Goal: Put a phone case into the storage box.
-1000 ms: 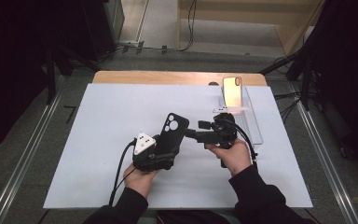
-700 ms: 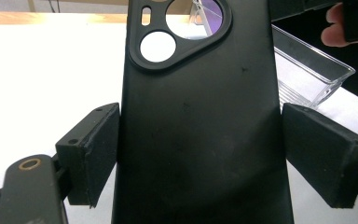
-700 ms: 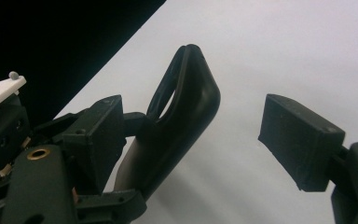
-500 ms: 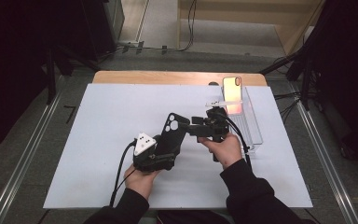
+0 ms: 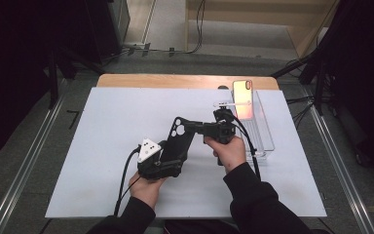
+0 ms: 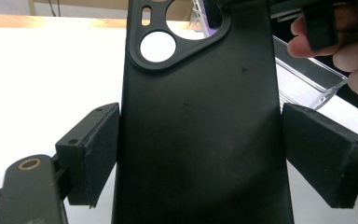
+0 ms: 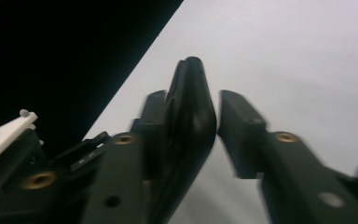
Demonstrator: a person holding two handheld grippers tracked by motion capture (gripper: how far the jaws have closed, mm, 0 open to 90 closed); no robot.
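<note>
A black phone case (image 5: 179, 141) with a camera cutout is held up over the white mat. My left gripper (image 5: 173, 158) is shut on its lower half, and in the left gripper view (image 6: 200, 154) a pad presses on each long side of the case (image 6: 196, 116). My right gripper (image 5: 189, 126) comes in from the right at the case's top end. Its jaws have just been closing. In the right gripper view (image 7: 191, 116) the case's thin edge (image 7: 193, 107) stands between the pads, which touch it on both sides.
A clear plastic tray (image 5: 262, 134) stands at the right of the white mat (image 5: 102, 126), with a phone (image 5: 242, 97) showing an orange screen propped at its far end. The wooden table edge (image 5: 175, 81) lies behind. Dark floor and metal rails flank the table.
My right gripper has moved left from near the tray to the case's top end, and its jaws have closed around the edge. The left gripper with the case stayed put.
</note>
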